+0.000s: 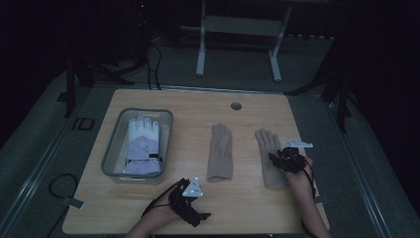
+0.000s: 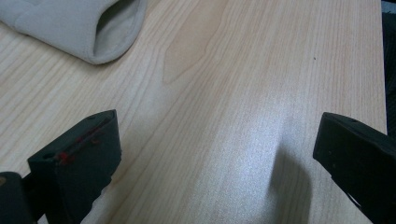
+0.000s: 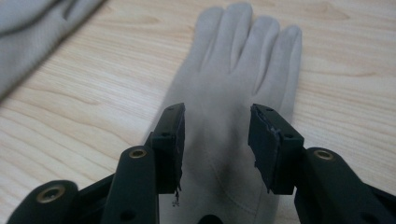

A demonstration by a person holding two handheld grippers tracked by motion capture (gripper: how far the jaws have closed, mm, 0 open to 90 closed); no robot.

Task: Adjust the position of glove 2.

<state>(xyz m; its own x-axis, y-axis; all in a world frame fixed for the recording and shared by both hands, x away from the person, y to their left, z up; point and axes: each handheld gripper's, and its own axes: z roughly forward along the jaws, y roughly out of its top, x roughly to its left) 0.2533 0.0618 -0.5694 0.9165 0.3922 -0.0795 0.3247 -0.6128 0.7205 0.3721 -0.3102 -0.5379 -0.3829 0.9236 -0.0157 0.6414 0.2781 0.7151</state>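
Two beige gloves lie flat on the wooden table (image 1: 198, 208). One beige glove (image 1: 220, 151) is at the middle, and its open cuff (image 2: 100, 30) shows in the left gripper view. The other beige glove (image 1: 269, 154) (image 3: 238, 93) lies at the right, fingers pointing away. My right gripper (image 1: 278, 157) (image 3: 215, 140) hovers just over its palm, jaws open a little on either side, holding nothing. My left gripper (image 1: 198, 218) (image 2: 215, 163) stands wide open over bare wood near the front edge.
A grey bin (image 1: 112, 148) at the left holds a white and lilac padded glove (image 1: 142, 146). A round cable hole (image 1: 236, 105) sits near the table's far edge. A white table frame (image 1: 237, 34) stands beyond, on dark floor.
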